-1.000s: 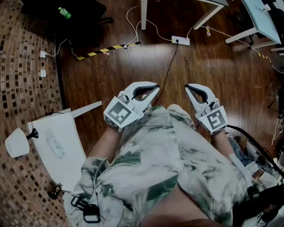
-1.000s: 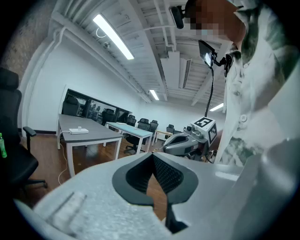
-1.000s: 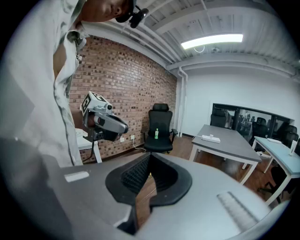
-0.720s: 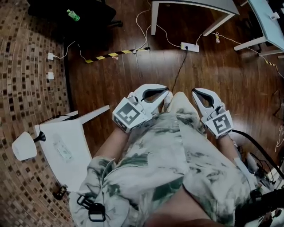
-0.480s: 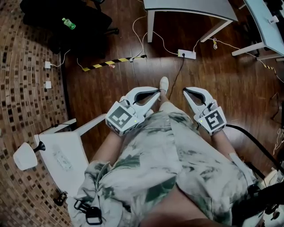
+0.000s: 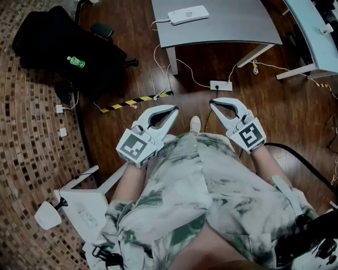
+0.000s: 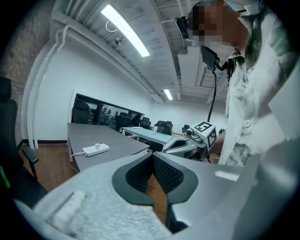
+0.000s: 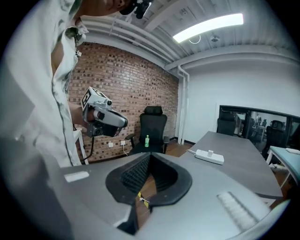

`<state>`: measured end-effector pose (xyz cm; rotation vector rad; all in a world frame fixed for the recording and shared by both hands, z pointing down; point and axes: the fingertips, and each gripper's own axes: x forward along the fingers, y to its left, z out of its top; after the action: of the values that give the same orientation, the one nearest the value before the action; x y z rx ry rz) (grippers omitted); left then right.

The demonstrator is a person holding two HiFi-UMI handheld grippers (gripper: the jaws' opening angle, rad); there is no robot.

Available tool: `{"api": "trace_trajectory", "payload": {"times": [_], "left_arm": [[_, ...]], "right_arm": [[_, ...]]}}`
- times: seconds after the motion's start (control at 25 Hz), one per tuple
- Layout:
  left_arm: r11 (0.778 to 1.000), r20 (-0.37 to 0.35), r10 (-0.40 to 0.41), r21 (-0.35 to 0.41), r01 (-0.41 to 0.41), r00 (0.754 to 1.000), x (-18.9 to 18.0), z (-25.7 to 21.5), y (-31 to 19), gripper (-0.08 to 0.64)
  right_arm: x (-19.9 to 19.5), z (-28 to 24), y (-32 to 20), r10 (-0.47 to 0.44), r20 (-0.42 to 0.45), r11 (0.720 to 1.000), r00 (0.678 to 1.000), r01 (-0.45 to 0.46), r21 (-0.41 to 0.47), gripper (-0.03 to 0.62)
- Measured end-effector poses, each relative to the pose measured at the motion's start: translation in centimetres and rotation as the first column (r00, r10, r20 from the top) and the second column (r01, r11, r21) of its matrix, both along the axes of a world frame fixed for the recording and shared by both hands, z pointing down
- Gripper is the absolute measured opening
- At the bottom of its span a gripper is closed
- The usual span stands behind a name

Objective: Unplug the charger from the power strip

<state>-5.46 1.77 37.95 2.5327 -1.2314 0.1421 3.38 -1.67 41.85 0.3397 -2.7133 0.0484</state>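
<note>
Between the jaws of the left gripper (image 6: 172,110) nothing is sitting; its jaws are pressing together at the tips. The right gripper (image 6: 213,102) is doing the same, its tips meeting around an empty gap. Both are hovering side by side over the person's lap, pointing toward the grey table (image 6: 232,21), and a shoe (image 6: 195,124) is showing between them.

Ahead of the tips, bare wooden floor (image 6: 264,105) is lying open up to the table's near edge. A floor socket block (image 6: 221,85) with a black cord plugged in is sitting just beyond the right gripper. White cables (image 6: 185,74) are trailing past the table leg (image 6: 171,59), and a strip of yellow-and-black tape (image 6: 134,101) is crossing the boards to the left.

The white power strip (image 6: 188,14) is lying flat on the tabletop, well apart from both grippers and close to the table's left edge. The small white charger (image 7: 97,146) is standing plugged into its top.

A black chair (image 6: 53,42) is standing off to the left, and a green bottle (image 6: 75,61) is resting on its seat; I cannot tell what the bottle is holding.
</note>
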Motion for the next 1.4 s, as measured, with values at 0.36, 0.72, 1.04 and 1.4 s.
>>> {"api": "trace_trajectory", "payload": {"times": [0.36, 0.72, 1.04, 1.4], "left_arm": [[0.999, -0.01, 0.038, 0.007, -0.038, 0.999, -5.3, 1.3, -11.2, 0.002], [0.971, 0.032, 0.236, 0.024, -0.237, 0.971, -8.5, 1.7, -21.1, 0.002], [0.981, 0.044, 0.196, -0.016, -0.195, 0.98, -9.2, 5.3, -28.2, 0.003], [0.99, 0.15, 0.109, -0.1, -0.095, 0.983, -9.1, 9.6, -38.0, 0.069]], "right_arm": [[-3.3, 2.2, -11.4, 0.099, -0.05, 0.995, 0.994, -0.1, -0.007, 0.007], [-7.0, 3.0, -19.6, 0.242, -0.096, 0.97, 0.966, -0.241, 0.018, 0.006], [-8.2, 6.1, -26.8, 0.223, -0.136, 0.975, 0.965, -0.224, 0.012, 0.007], [-9.0, 12.0, -38.9, 0.094, -0.241, 0.995, 0.966, -0.097, 0.001, 0.006]]}}
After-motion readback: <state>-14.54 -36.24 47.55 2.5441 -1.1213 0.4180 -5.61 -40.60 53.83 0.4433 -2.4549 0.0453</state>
